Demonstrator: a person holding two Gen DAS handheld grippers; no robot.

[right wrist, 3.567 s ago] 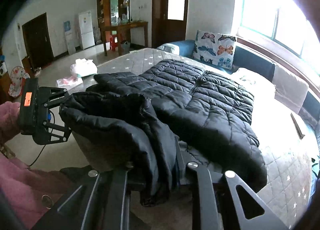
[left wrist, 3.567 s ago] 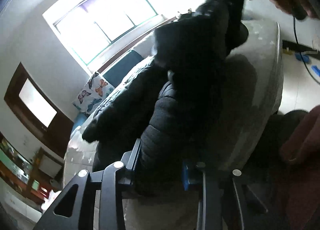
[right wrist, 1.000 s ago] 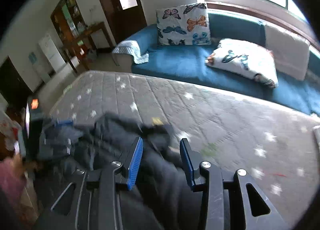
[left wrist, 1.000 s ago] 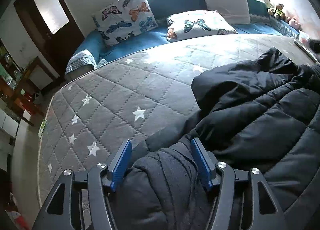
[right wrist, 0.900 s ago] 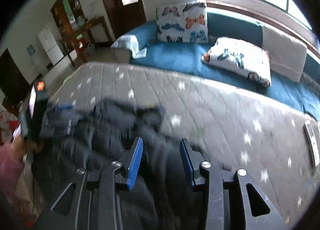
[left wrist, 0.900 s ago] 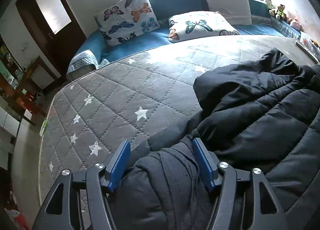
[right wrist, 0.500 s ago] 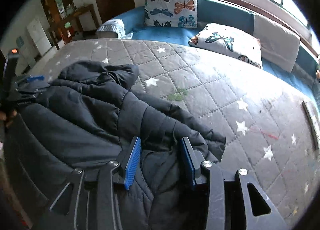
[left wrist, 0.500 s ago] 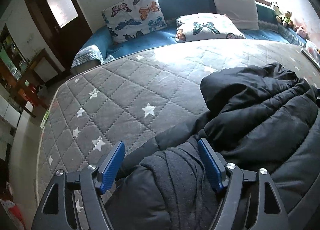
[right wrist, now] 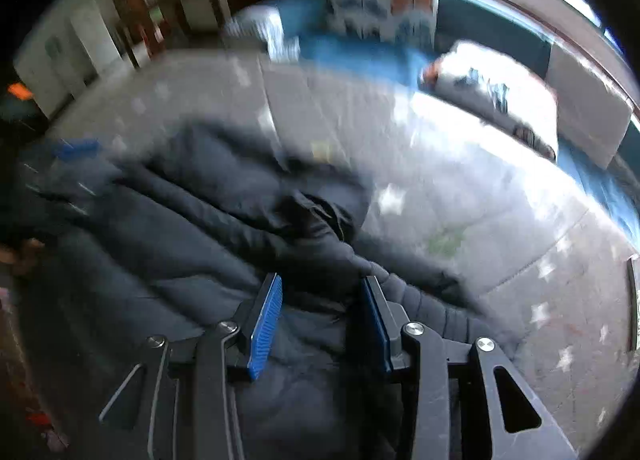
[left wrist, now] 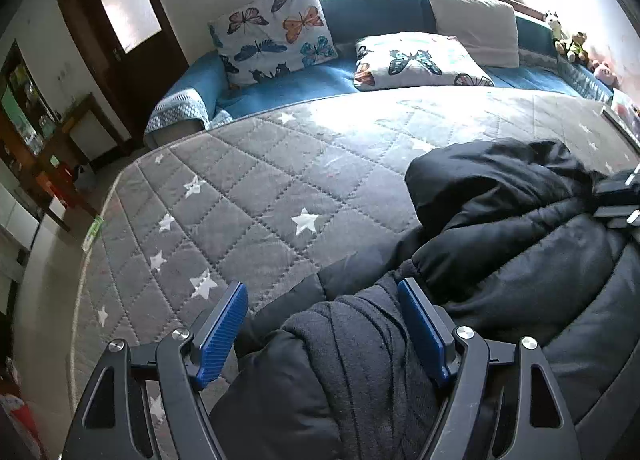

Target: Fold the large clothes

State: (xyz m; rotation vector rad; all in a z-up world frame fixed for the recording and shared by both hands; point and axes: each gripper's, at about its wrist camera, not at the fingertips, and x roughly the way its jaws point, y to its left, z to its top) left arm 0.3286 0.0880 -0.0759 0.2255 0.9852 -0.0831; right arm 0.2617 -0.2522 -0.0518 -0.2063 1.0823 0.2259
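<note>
Lying on the grey star-quilted mattress [left wrist: 248,195], the black puffer jacket [left wrist: 500,227] is bunching up on its near, right part, w/ bare quilt stretching left and back to the blue sofa [left wrist: 304,83]. On the sofa, butterfly pillows [left wrist: 276,31] are leaning by a white cushion [left wrist: 476,27].

Left gripper [left wrist: 322,324] is sitting w/ blue pads [left wrist: 222,332] spread wide; a fold of jacket is lying between them, touching the right pad, a gap showing at the left one.

Right wrist view is blurring. Right gripper [right wrist: 322,312] is hanging over the jacket [right wrist: 192,244], pads [right wrist: 264,320] apart, fabric between them, not squeezed. Left gripper is showing at far left.
</note>
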